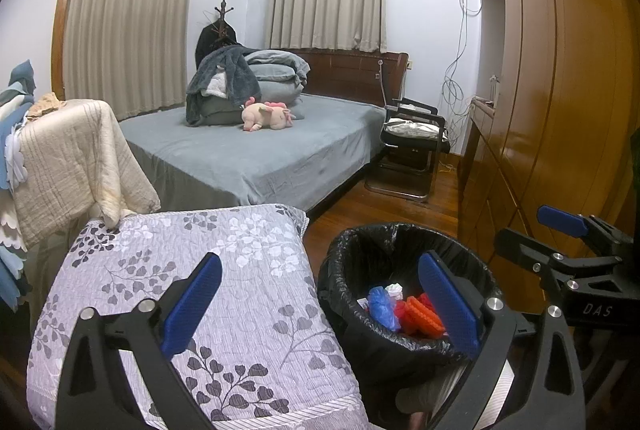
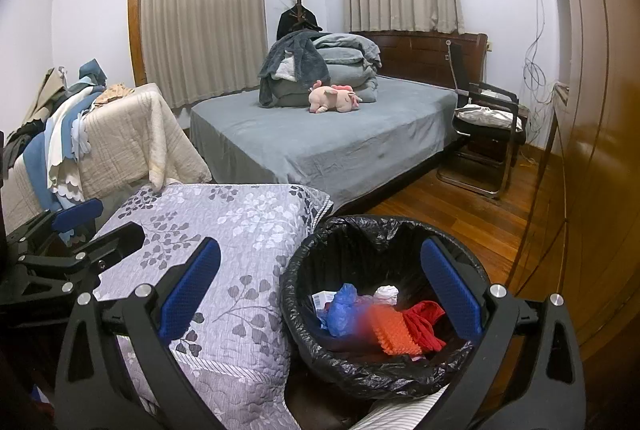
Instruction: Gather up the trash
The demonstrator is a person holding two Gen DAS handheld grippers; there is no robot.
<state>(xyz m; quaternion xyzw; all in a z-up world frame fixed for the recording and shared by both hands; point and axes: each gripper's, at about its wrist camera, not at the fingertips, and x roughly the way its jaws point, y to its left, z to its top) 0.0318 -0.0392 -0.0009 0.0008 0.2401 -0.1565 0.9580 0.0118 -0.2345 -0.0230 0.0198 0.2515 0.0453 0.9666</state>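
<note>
A round bin lined with a black bag [image 1: 352, 242] [image 2: 316, 242] stands on the wooden floor beside a floral quilted cushion. Inside lie a blue plastic bag [image 1: 382, 304] [image 2: 340, 310], an orange ridged piece [image 1: 420, 314] [image 2: 394, 330], red cloth [image 2: 426, 322] and white crumpled paper [image 1: 394, 288] [image 2: 386, 292]. My left gripper [image 1: 320, 306] is open, its right finger over the bin, its left over the cushion, nothing between them. My right gripper [image 2: 320, 296] is open and hovers above the bin, holding nothing. It also shows at the right edge of the left wrist view [image 1: 560, 222].
The floral quilted cushion [image 1: 192, 290] [image 2: 224, 242] sits left of the bin. A beige blanket [image 1: 68, 158] drapes furniture at the left. A grey bed [image 1: 248, 150] with a pink plush toy [image 1: 266, 114] lies behind, a black chair [image 1: 416, 146] beside it. Wooden wardrobe doors [image 1: 552, 90] fill the right.
</note>
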